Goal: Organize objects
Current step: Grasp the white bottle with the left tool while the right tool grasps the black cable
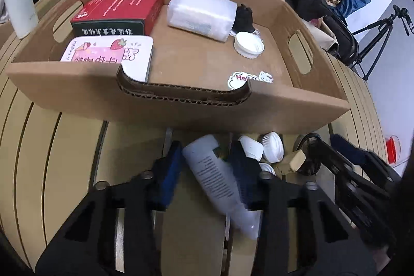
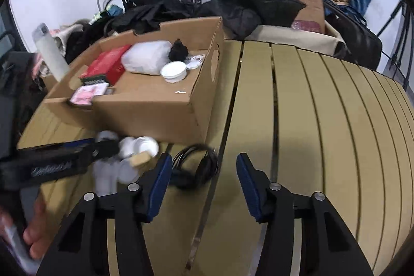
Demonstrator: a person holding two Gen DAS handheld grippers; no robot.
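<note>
A shallow cardboard tray stands on the slatted table. It holds a red box, a pink strawberry card, a white packet, a black object and a white lid. My left gripper has its blue pads on either side of a white bottle lying on the table in front of the tray; I cannot tell if they press it. My right gripper is open and empty, above the table beside a black coiled cable.
White caps and a small tan block lie next to the bottle. A tall white bottle stands left of the tray. Black bags, boxes and a tripod crowd the far side.
</note>
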